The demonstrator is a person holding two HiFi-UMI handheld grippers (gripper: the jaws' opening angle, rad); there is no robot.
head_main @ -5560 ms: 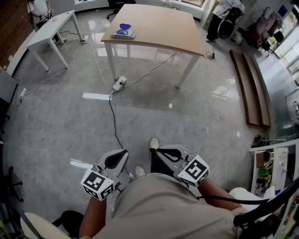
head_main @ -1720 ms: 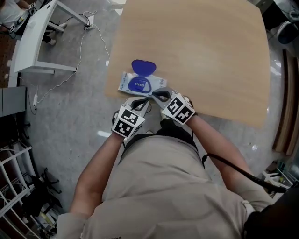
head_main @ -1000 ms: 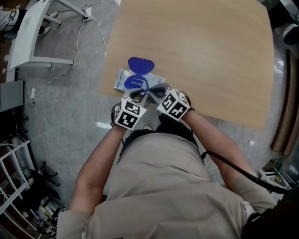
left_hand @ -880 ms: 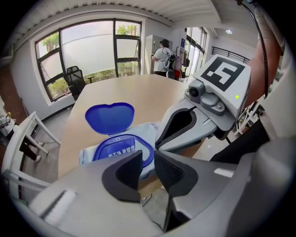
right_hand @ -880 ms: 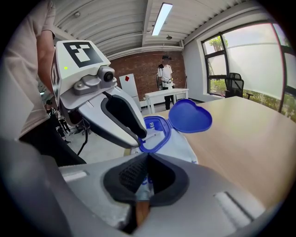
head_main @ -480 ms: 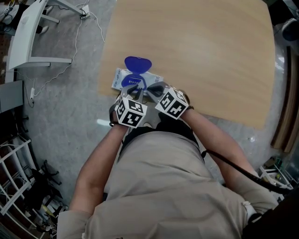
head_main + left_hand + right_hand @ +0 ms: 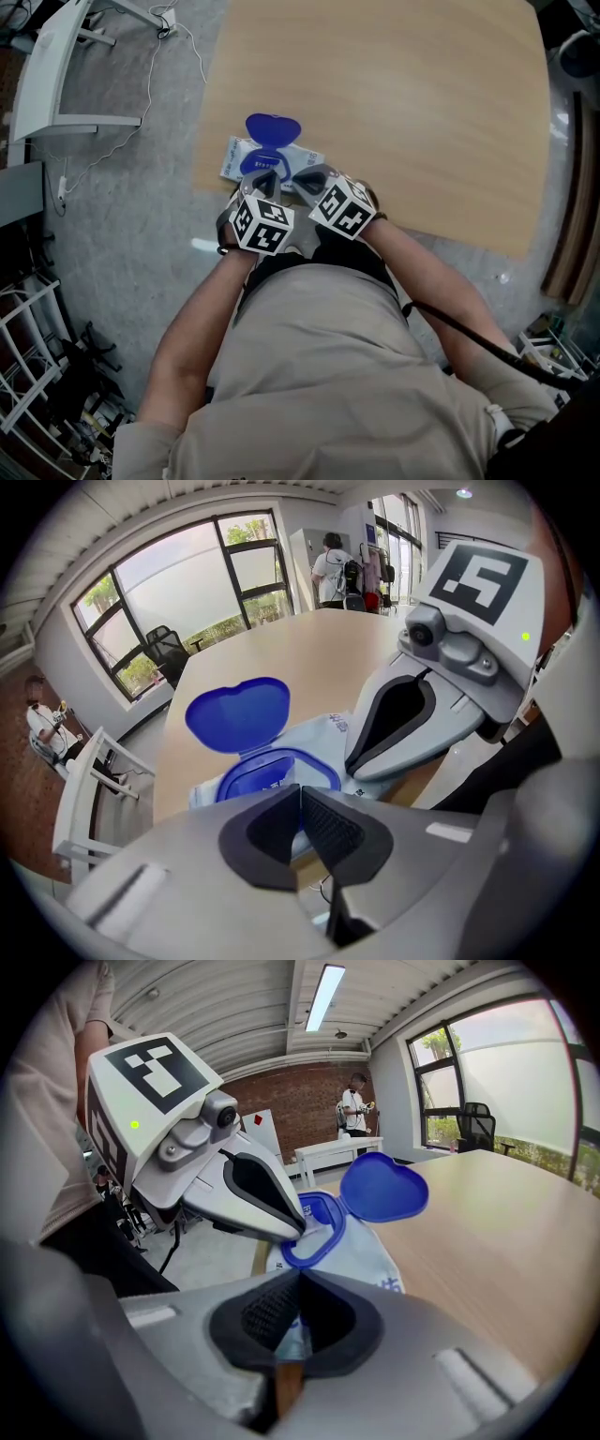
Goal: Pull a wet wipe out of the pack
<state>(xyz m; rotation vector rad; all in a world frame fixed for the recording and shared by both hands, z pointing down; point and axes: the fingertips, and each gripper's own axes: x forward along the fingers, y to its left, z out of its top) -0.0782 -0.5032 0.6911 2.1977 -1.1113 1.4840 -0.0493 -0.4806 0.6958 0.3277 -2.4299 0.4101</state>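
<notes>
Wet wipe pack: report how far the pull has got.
Done: the blue lid stands open on the pack. In hand: the left gripper, jaws together, has its tip at the opening ring. The right gripper, jaws also together, sits at the pack beside it. Left: no wipe shows outside the pack, so the pull itself is not yet done.

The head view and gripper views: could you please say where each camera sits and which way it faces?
Head view: on the head, facing steeply down at the white, blue-lidded wet wipe pack on the wooden table; shows torso, arms.
Left gripper view: on the left gripper, along its shut jaws towards the pack; shows right gripper.
Right gripper view: likewise, towards the pack; shows left gripper.
Shared: the pack.
</notes>
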